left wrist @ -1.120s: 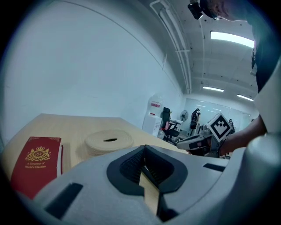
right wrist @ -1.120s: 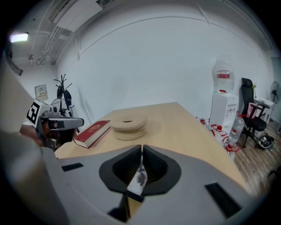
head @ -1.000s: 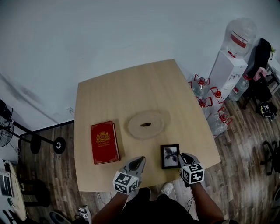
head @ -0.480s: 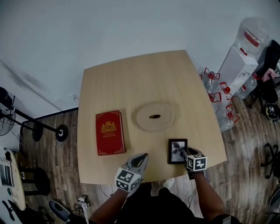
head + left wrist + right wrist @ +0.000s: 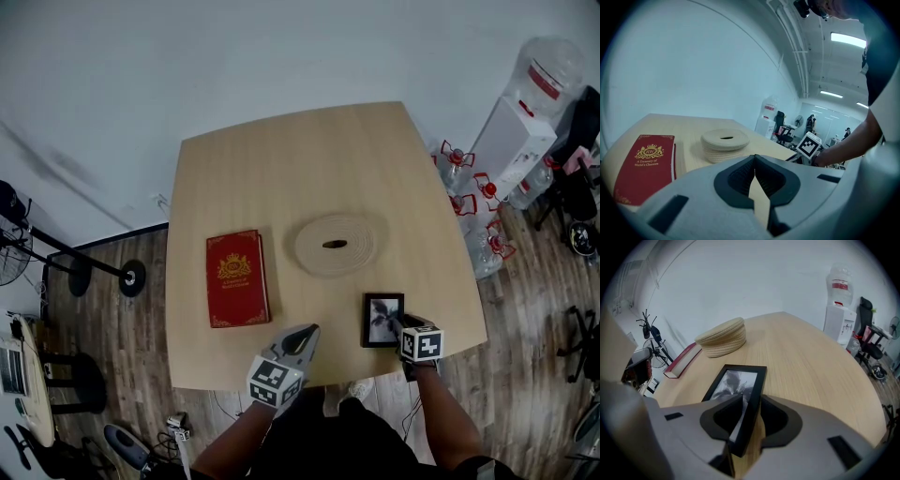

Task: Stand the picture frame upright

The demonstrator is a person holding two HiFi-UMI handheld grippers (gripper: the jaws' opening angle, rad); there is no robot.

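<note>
A black picture frame with a dark photo lies flat near the table's front right edge. My right gripper comes in from the frame's right side. In the right gripper view the frame's near edge stands between the two pads, and the right gripper is shut on it. My left gripper hovers over the front edge left of the frame. The left gripper is shut, with nothing between its tips.
A red book lies at the table's left. A round woven mat sits mid-table beyond the frame. Right of the table stand a water dispenser and several bottles on the floor. An office chair is further right.
My right gripper has moved in from beside the frame onto its right edge and taken hold of it. The left gripper has stayed about where it was.
</note>
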